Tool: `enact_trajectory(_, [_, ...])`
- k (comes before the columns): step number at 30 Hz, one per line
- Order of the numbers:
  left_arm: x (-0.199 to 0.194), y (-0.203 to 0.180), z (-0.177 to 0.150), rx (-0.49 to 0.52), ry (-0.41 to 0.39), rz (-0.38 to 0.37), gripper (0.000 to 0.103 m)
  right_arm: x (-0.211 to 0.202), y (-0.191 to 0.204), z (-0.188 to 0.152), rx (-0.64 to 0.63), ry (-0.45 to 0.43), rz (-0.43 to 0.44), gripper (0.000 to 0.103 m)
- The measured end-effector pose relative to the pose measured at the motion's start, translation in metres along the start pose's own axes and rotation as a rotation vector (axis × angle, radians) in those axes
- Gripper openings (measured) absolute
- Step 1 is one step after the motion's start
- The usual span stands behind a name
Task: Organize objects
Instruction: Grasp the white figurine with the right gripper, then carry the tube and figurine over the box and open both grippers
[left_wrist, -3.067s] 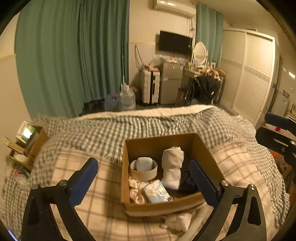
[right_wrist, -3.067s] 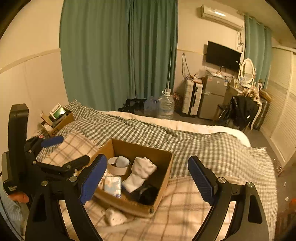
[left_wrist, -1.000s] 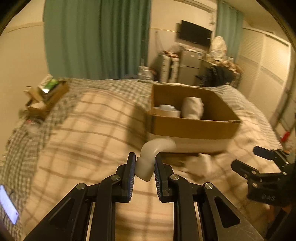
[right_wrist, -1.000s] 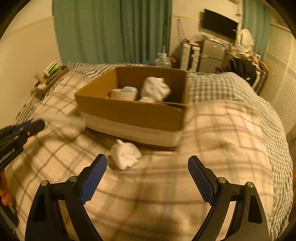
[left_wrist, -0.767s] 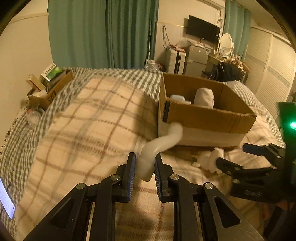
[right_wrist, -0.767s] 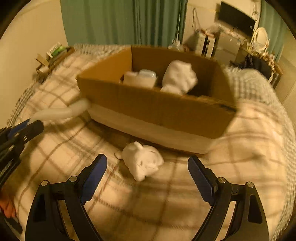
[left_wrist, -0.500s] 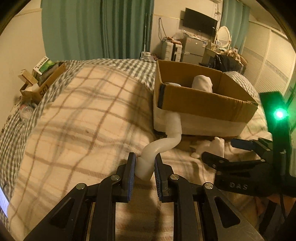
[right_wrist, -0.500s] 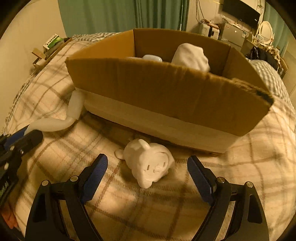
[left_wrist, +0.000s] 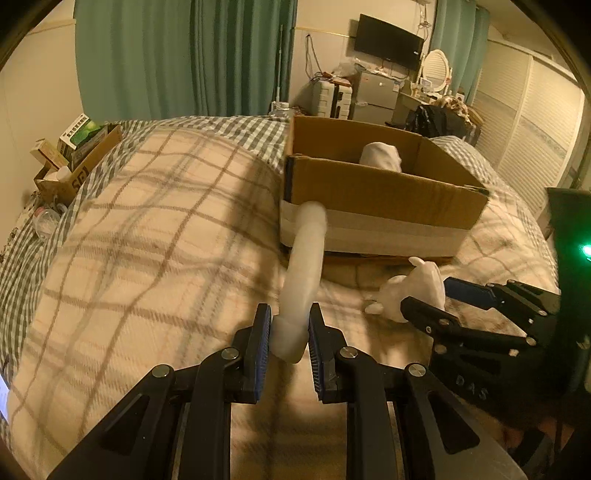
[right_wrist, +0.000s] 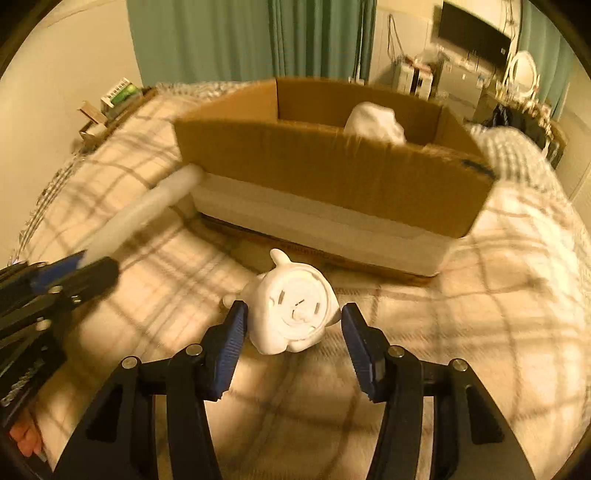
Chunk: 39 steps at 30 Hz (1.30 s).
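I'm looking at a matt brown corrugated cardboard box (right_wrist: 332, 173) banded with smooth pale tape, a soft woven plaid blanket (left_wrist: 155, 236), a matt white figurine (right_wrist: 293, 310), a smooth translucent white tube (left_wrist: 301, 280), and ribbed blue pads (right_wrist: 229, 343) on matt black plastic.

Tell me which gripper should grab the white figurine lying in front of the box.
Right. The right gripper is open with the figurine between its fingers, on the blanket. The left gripper is shut on the white tube.
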<state>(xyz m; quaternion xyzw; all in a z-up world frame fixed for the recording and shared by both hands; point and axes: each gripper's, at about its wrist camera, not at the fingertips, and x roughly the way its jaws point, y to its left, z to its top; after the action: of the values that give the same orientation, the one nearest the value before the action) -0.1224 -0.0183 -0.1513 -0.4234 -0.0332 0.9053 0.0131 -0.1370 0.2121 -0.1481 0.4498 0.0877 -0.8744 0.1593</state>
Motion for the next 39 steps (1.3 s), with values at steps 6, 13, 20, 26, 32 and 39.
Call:
enact_trajectory(6, [-0.016, -0.012, -0.005, 0.011, -0.006, -0.028, 0.019, -0.037, 0.003, -0.008, 0.005, -0.076, 0.000, 0.052])
enact_trajectory(13, [-0.041, -0.024, -0.002, 0.018, -0.035, -0.069, 0.019, -0.071, -0.005, -0.012, 0.054, -0.135, 0.010, 0.052])
enact_trajectory(20, [-0.071, -0.040, 0.020, 0.047, -0.106, -0.095, 0.019, -0.115, -0.008, -0.007, 0.031, -0.212, -0.013, 0.052])
enact_trajectory(26, [-0.091, -0.054, 0.056, 0.110, -0.168, -0.100, 0.019, -0.151, -0.010, 0.018, -0.011, -0.297, -0.037, 0.052])
enact_trajectory(32, [-0.104, -0.062, 0.097, 0.128, -0.210, -0.120, 0.019, -0.179, -0.018, 0.058, -0.038, -0.370, -0.064, 0.052])
enact_trajectory(39, [-0.099, -0.074, 0.151, 0.164, -0.240, -0.109, 0.019, -0.188, -0.034, 0.117, -0.048, -0.421, -0.068, 0.052])
